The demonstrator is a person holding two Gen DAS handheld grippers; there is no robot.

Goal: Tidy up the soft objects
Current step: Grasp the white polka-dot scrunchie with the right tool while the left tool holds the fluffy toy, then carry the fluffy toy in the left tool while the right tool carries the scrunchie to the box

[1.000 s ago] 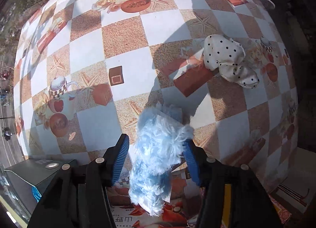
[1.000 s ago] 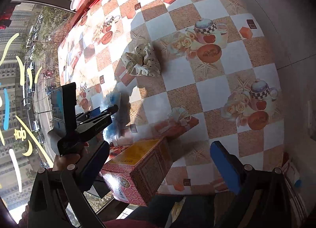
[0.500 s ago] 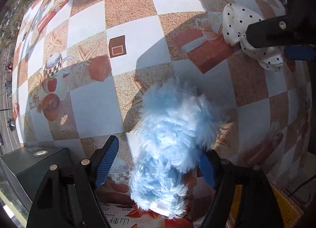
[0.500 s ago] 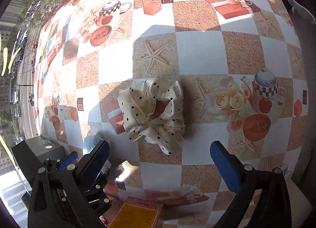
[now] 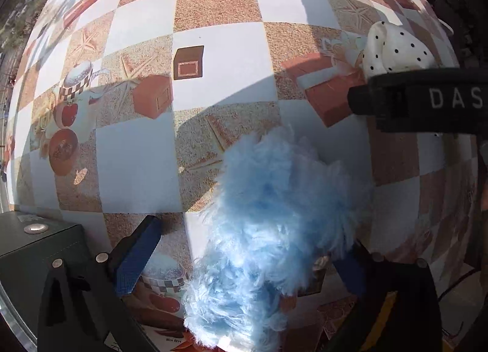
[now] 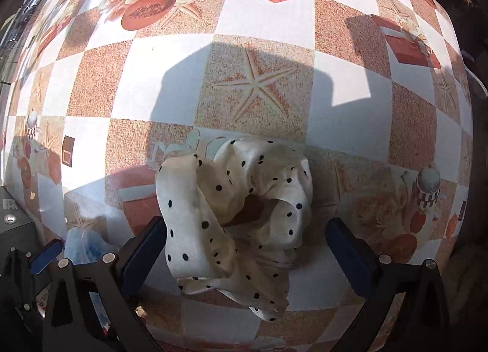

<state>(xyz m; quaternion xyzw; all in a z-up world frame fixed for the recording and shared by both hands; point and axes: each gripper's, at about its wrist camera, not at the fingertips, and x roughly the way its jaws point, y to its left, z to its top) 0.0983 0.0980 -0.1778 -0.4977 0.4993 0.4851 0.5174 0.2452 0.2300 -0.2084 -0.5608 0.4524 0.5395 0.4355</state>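
Note:
A fluffy light-blue scrunchie (image 5: pixel 274 214) rests on the checkered tablecloth (image 5: pixel 219 56) between the jaws of my left gripper (image 5: pixel 244 263). Those jaws are opening; the left pad (image 5: pixel 137 254) stands clear of the fluff, and the right pad is half hidden behind it. A cream scrunchie with black dots (image 6: pixel 238 214) lies between the wide-open fingers of my right gripper (image 6: pixel 244 254), untouched by either pad. In the left wrist view the dotted scrunchie (image 5: pixel 393 50) peeks out behind the right gripper's black body (image 5: pixel 427 102). The blue scrunchie (image 6: pixel 82 242) shows low on the left in the right wrist view.
A dark box (image 5: pixel 30 245) sits at the table's near left corner, also visible as the dark box (image 6: pixel 15 224) from the right wrist. The two grippers stand close side by side. Bare patterned cloth stretches away beyond both scrunchies.
The left jaws have spread and let go of the blue scrunchie, which now sits lower on the cloth. The right gripper swung over and came down around the dotted scrunchie.

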